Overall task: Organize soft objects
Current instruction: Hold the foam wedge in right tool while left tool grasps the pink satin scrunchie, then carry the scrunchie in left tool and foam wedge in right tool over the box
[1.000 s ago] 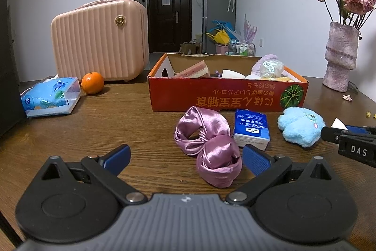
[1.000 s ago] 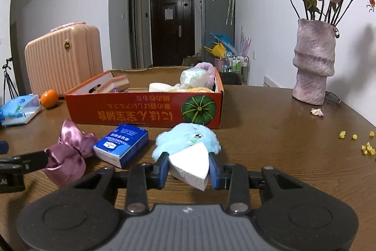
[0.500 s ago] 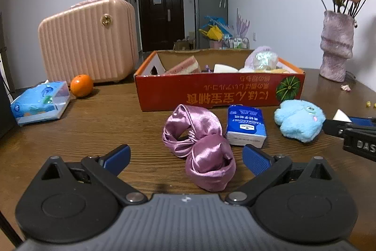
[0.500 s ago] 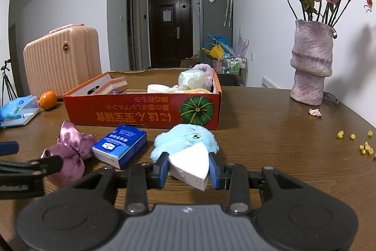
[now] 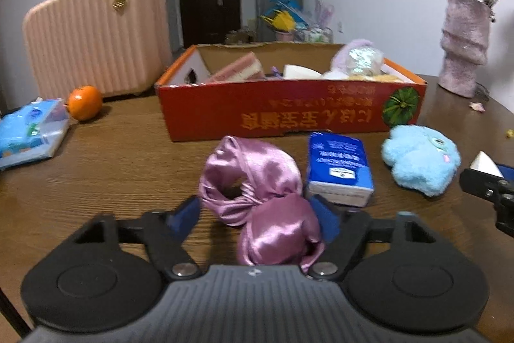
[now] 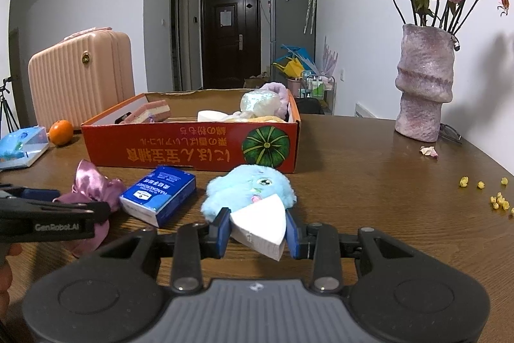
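We've got the shiny, crumpled pink satin scrunchie [image 5: 260, 198] between our left gripper's [image 5: 258, 214] closing blue pads, on the wood-grain table [image 5: 112, 163]. Our right gripper [image 6: 257, 229] pinches a white foam wedge [image 6: 260, 229] beside the fluffy blue plush [image 6: 250, 187]. Red cardboard box [image 6: 192, 147] behind.
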Available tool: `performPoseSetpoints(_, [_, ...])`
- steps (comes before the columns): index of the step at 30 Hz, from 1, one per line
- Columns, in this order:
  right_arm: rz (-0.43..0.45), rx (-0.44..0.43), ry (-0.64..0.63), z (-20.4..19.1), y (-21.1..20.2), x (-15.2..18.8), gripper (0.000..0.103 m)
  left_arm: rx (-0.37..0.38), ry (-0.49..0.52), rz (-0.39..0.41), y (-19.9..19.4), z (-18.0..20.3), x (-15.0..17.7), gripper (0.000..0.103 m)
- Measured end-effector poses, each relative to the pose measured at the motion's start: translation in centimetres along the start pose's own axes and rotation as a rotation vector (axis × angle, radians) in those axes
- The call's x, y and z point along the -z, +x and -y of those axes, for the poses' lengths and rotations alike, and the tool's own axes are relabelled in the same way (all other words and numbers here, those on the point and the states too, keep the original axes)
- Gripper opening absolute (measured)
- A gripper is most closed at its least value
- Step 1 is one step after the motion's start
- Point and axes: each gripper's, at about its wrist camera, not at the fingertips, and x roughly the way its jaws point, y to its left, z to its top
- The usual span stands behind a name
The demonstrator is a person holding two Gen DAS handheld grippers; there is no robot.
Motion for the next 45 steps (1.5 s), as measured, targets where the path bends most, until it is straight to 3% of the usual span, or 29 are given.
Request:
performPoseSetpoints(3, [-0.002, -0.001, -0.003, 0.0, 0.1, 0.0, 0.035, 0.024, 0.021, 0.001, -0.2, 0.3, 0.2, 0.055])
performPoseSetpoints(5, [0.001, -0.001, -0.006, -0.1, 0.0, 0.1, 0.035, 0.041, 0.037, -0.001, -0.3, 0.6, 0.3, 0.038])
performPoseSetpoints(9, [0.005, -0.005, -0.008, -0.1, -0.1, 0.1, 0.035, 0.047, 0.028, 0.007, -0.7, 0.6, 0.3, 0.034])
performPoseSetpoints(29, [0.109, -0.052, -0.011, -0.8, -2.3, -0.7, 0.035, 0.004, -0.056, 0.265, -7.4, -0.5, -0.6, 0.033])
performPoseSetpoints(45, [0.192, -0.079, -0.009, -2.9, -4.2, -1.0, 0.035, -0.017, -0.099, 0.321, -10.0, -0.3, 0.0, 0.033])
